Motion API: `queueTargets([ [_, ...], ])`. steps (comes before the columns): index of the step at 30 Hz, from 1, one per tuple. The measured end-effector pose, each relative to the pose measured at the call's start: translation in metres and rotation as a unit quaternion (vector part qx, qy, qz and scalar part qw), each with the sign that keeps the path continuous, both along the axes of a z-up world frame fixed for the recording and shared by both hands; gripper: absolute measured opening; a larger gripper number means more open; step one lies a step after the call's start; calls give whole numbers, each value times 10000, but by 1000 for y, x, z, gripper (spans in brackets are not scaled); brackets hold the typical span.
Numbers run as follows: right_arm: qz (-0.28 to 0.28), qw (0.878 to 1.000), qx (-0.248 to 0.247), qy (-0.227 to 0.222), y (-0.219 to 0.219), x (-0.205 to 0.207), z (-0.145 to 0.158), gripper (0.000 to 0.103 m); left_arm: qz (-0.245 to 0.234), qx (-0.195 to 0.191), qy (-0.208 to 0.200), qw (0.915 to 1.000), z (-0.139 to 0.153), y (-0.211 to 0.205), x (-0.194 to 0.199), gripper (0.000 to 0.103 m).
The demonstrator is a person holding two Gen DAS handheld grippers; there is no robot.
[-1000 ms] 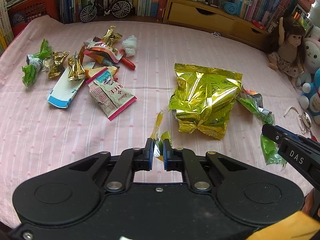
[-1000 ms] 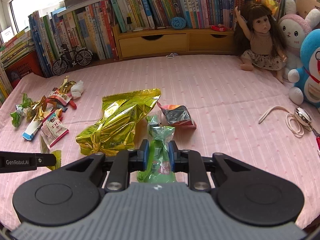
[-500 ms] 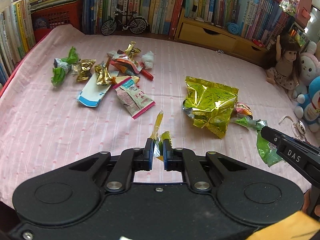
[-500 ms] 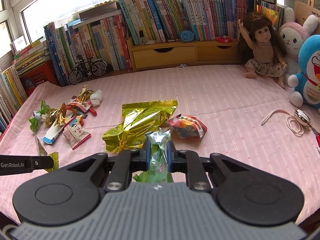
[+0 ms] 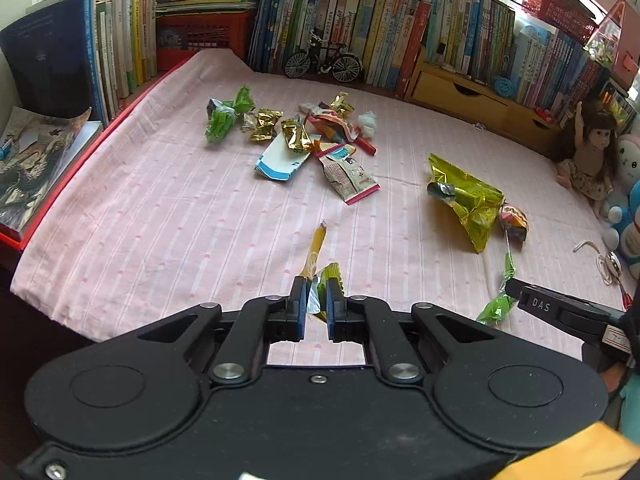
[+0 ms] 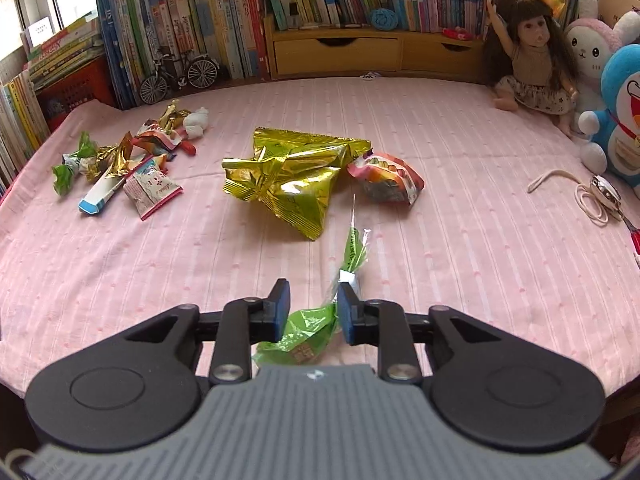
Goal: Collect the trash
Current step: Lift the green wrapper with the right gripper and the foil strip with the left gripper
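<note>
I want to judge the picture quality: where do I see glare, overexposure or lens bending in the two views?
Left wrist view: the bookshelf bends strongly at the edges, and the window corner at top right is blown out.
Right wrist view: the gold foil bag shows bright glare, the window at top left is overexposed, and the pink bedsheet bulges outward.

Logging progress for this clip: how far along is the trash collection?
Nothing looks collected; no bin is in view. In hand: the left hand-held gripper is shut on a yellow wrapper; the right hand-held gripper has just been opening around a green wrapper. Left: the gold bag and the wrapper pile.
</note>
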State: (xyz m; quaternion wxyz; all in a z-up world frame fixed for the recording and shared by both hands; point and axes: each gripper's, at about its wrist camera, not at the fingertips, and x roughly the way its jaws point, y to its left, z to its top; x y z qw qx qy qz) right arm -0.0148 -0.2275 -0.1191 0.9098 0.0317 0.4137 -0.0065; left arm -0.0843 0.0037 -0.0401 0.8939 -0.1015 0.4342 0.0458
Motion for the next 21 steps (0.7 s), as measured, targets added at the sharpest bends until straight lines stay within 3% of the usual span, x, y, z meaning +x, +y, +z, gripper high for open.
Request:
queueTargets([
  [2,-60,10000,75,-4,-7,5,-6,69,163,135,-34,9998,5,-3,-4,9],
  [7,-172,9990,306,294,-25,28,-22,71,857,6,87,9963,8,-11,-7,9],
  [8,-124,9986,360,370,-28,32,-26,69,976,53,88,9952,8,-14,-9,9],
  [9,-53,9980,375,508,-30,36,-30,61,1097,94,97,9939,8,-17,-12,9],
  [10,75,9971,380,657,-31,39,-35,40,1224,105,113,9924,8,-19,-15,9],
  [11,193,9963,361,755,-30,41,-38,33,1327,94,128,9910,9,-21,-19,9],
  [16,607,9949,511,621,-29,38,-33,30,1862,51,187,9823,10,-22,-39,9],
  [21,941,9893,1035,410,-30,31,-12,30,2047,81,218,9786,12,-22,-46,9],
])
